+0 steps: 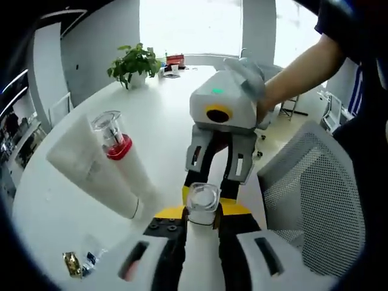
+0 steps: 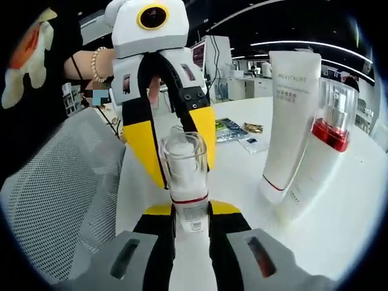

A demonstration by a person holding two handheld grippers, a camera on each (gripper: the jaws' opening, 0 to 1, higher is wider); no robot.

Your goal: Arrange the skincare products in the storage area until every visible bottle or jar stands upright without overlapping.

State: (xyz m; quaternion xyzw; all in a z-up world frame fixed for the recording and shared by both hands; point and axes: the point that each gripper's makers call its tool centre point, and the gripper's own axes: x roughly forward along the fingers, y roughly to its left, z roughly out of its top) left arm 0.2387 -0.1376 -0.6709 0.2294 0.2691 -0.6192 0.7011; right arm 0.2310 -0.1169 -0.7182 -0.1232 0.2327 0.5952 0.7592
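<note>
A small white bottle with a clear cap (image 1: 202, 200) (image 2: 183, 160) stands between both grippers. My left gripper (image 1: 203, 211) has its yellow jaws against the cap. My right gripper (image 2: 192, 209) closes on the lower body by the label. Each gripper faces the other across the bottle: the right gripper (image 1: 212, 185) reaches in from above, and the left gripper (image 2: 185, 176) sits behind the cap. A white tube (image 1: 91, 163) (image 2: 291, 121) stands on its cap end, with a red-collared pump bottle (image 1: 115, 136) (image 2: 330, 130) close against it.
The round white table (image 1: 163, 115) carries a potted plant (image 1: 134, 63) and a red item (image 1: 174, 59) at its far side. Small sachets (image 1: 73, 264) (image 2: 242, 130) lie flat. A grey mesh chair (image 1: 315, 194) (image 2: 60, 176) stands at the table edge. A person's arm (image 1: 303, 66) holds the right gripper.
</note>
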